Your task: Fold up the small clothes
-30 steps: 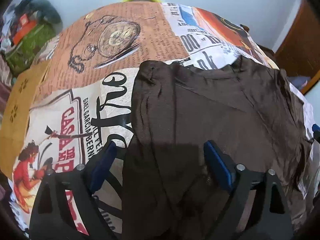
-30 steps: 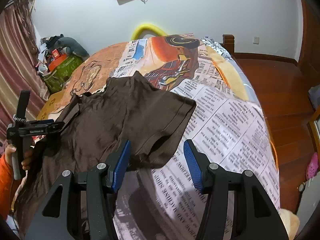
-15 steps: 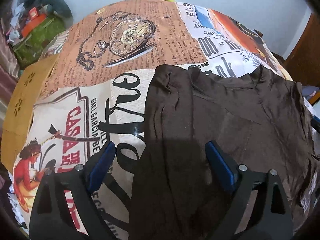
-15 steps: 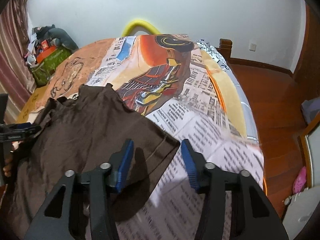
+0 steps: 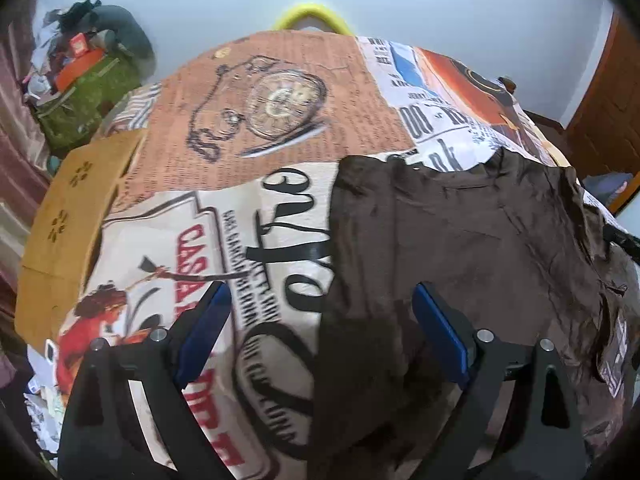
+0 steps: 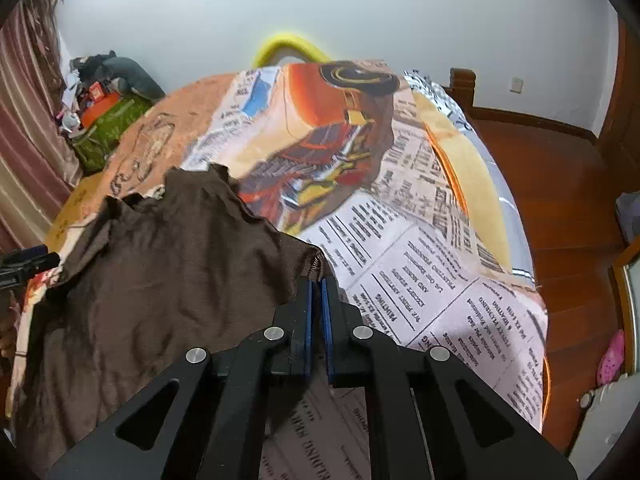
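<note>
A small brown T-shirt (image 5: pixel 460 248) lies spread on a bed with a printed newspaper-style cover (image 5: pixel 224 184). My left gripper (image 5: pixel 320 316) is open, hovering over the shirt's left edge, one finger over the cover and one over the shirt. In the right wrist view the shirt (image 6: pixel 160 272) lies to the left. My right gripper (image 6: pixel 316 284) is shut on the shirt's right sleeve edge, the fabric bunched between the blue pads (image 6: pixel 307 312). The left gripper shows at the far left of that view (image 6: pixel 24 262).
A green bag with clutter (image 6: pixel 104 120) stands at the bed's far left corner by a curtain (image 6: pixel 28 128). A yellow arc (image 6: pixel 288 46) sits at the bed's head. Wooden floor (image 6: pixel 560 200) lies right of the bed, with a pink shoe (image 6: pixel 610 356).
My right gripper moved in on the sleeve edge and shut on it. My left gripper stayed open and shifted left, so the shirt's left edge now lies between its fingers.
</note>
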Demonstrator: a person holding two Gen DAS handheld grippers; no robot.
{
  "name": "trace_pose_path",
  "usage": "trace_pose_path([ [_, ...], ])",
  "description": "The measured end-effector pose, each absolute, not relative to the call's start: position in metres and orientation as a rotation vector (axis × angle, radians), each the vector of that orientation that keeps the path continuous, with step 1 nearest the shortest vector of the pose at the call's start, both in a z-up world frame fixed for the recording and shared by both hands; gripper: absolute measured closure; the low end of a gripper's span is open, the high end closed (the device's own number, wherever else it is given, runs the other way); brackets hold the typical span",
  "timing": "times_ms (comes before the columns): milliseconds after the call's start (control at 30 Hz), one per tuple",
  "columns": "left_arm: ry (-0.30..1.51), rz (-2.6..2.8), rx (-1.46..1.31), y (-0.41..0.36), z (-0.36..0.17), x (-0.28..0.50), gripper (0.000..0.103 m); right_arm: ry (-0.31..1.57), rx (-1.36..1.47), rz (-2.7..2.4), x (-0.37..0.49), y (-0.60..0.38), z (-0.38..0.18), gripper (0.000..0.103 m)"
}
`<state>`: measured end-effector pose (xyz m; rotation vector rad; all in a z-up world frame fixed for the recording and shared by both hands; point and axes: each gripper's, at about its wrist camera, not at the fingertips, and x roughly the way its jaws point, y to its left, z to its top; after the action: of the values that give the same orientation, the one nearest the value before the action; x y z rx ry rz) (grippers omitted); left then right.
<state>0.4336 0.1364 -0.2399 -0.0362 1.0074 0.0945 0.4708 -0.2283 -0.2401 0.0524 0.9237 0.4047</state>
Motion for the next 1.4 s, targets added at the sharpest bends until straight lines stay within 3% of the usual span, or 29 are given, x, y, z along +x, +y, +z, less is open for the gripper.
trace_pose_path([
  [567,0.95,0.127,-0.032,0.159,-0.227,0.397,0.01,0.789,0.026,0.558,0.455,-0.162,-0.177,0.099],
  [933,0.952,0.131,0.008,0.162,-0.239,0.391,0.01,0.893,-0.018,0.649,0.466,-0.074,-0.219,0.097],
  [1233,0.964,0.104,0.016,0.155,-0.248,0.402,0.01,0.799,-0.027,0.668,0.445,-0.104,-0.185,0.091],
  [1400,0.995,0.062,0.017,0.14,-0.255,0.407,0.01,0.831,-0.142,0.615,0.434,-0.119,-0.2,0.089],
])
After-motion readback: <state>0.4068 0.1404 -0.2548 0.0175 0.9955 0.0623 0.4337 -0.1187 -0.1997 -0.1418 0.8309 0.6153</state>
